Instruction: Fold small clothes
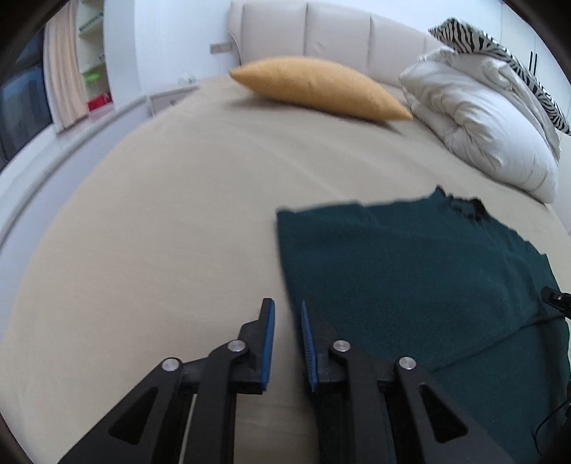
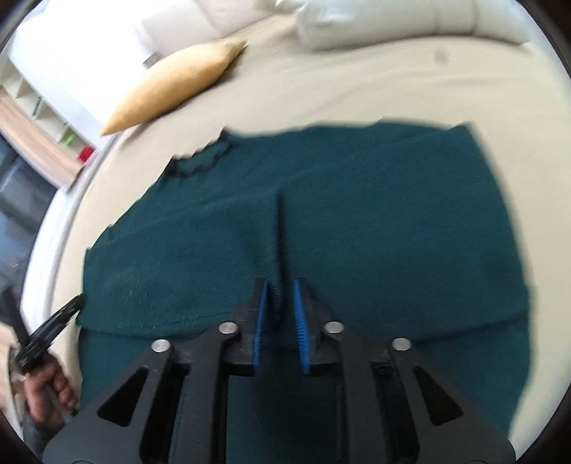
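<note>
A dark green knitted top [image 2: 374, 214] lies spread on the beige bed sheet [image 1: 160, 232], with its scalloped neckline [image 2: 203, 160] at the far left and one layer folded over another near me. My right gripper [image 2: 279, 287] hovers over the top's near middle. Its blue pads stand slightly apart on either side of a raised ridge of fabric [image 2: 279, 232] and do not press it. My left gripper [image 1: 286, 307] is open over bare sheet, just off the left edge of the top [image 1: 410, 267], with nothing between its fingers. A hand [image 2: 46, 389] holds the left gripper's body at the lower left of the right wrist view.
A mustard pillow [image 1: 321, 87] lies at the head of the bed, before the padded headboard [image 1: 339, 32]. A bunched white duvet [image 1: 481, 125] and a zebra-print pillow [image 1: 499, 46] sit at the far right. Shelves [image 1: 92, 64] and a curtain stand beyond the bed's left edge.
</note>
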The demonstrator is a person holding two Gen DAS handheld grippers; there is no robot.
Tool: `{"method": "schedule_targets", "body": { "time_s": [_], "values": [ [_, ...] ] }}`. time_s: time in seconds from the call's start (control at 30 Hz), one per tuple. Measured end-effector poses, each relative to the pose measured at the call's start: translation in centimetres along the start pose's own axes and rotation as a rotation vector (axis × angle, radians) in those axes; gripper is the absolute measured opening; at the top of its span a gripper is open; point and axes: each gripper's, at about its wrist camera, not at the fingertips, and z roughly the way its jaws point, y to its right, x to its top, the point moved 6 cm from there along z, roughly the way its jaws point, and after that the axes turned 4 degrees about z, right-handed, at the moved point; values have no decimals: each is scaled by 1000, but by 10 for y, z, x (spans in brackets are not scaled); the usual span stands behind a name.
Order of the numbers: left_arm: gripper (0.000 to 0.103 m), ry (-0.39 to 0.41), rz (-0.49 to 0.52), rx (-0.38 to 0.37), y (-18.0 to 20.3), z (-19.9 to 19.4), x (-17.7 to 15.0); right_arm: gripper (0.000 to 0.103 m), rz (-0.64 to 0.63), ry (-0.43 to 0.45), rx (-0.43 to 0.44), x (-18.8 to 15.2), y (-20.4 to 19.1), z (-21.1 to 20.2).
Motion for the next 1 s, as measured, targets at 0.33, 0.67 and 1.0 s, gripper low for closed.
{"method": "schedule_targets", "body": {
  "time_s": [0.33, 0.67, 1.0],
  "values": [
    [28, -48, 39, -76, 40, 59, 7, 26, 31, -14, 174, 23, -13, 38],
    [63, -3, -16, -165, 13, -18, -21, 43, 125, 113, 182, -9, 54, -66],
    [71, -120, -135, -338, -19, -132, -157, 68, 56, 139, 249, -125, 85, -193]
  ]
}}
